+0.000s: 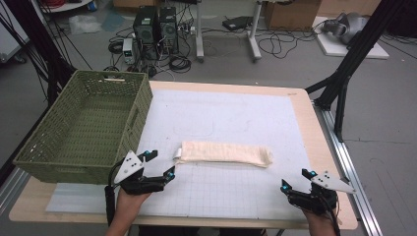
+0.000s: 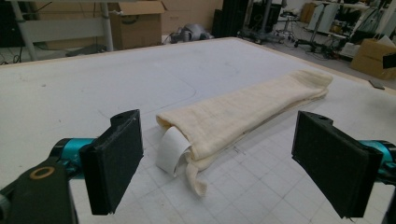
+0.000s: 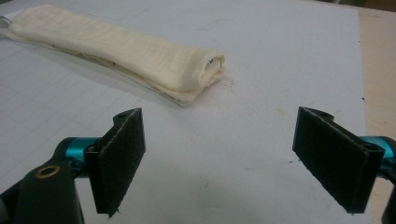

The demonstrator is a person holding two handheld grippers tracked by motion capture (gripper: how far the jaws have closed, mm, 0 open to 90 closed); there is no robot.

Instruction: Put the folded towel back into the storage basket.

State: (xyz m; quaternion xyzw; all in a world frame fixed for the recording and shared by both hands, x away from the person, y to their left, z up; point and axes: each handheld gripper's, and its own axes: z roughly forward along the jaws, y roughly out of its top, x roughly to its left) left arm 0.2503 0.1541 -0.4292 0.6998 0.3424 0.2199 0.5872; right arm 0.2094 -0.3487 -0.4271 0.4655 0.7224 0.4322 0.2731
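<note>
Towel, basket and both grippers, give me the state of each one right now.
Folded cream towel: lying flat on the white mat, white tag sticking out at its left end, not gripped.
Green basket: upright, empty.
Left gripper: open, near the towel's tag end.
Right gripper: open, apart from the towel.

Cream towel (image 1: 224,154); green woven basket (image 1: 88,123); white gridded mat (image 1: 231,187); black tongs pads (image 2: 114,158), teal accents.
</note>
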